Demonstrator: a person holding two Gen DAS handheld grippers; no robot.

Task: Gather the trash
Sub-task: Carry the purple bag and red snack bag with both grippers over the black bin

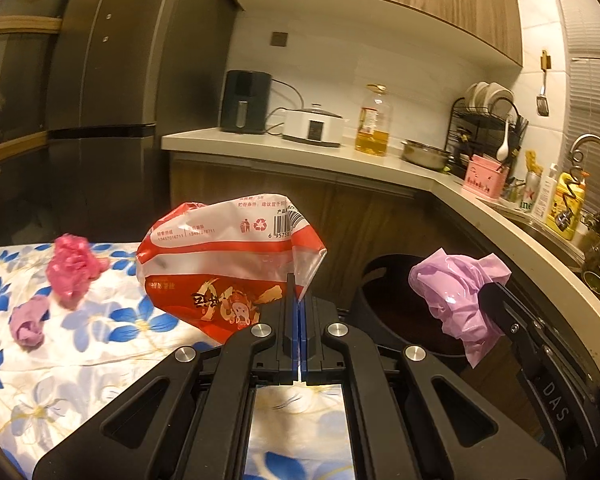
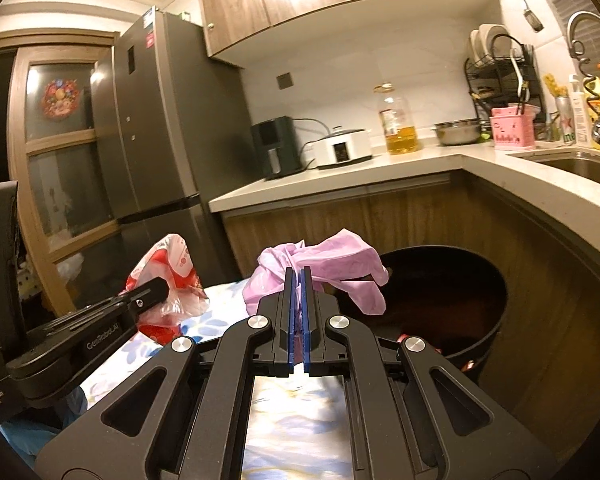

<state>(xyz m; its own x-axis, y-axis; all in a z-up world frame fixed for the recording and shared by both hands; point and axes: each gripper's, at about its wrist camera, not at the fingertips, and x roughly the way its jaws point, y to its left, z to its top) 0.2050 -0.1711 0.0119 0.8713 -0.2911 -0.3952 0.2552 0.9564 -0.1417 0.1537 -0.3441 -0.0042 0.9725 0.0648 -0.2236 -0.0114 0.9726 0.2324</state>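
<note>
My left gripper (image 1: 299, 294) is shut on a corner of a red and clear snack bag (image 1: 220, 264), which hangs in the air over the edge of the floral table (image 1: 80, 352). My right gripper (image 2: 298, 280) is shut on a crumpled lilac plastic bag (image 2: 332, 264), held beside the rim of a black trash bin (image 2: 460, 304). In the left wrist view the lilac bag (image 1: 452, 292) hangs over the bin (image 1: 388, 292). A crumpled pink bag (image 1: 72, 268) and a small lilac wad (image 1: 28, 322) lie on the table at the left.
A grey kitchen counter (image 1: 380, 160) wraps around behind the bin, carrying an air fryer (image 1: 244, 102), a white cooker (image 1: 314, 122), an oil bottle (image 1: 374, 124), a steel bowl (image 1: 424, 154) and a dish rack (image 1: 488, 120). A sink (image 2: 580, 166) is at the right, a fridge (image 2: 156, 128) at the left.
</note>
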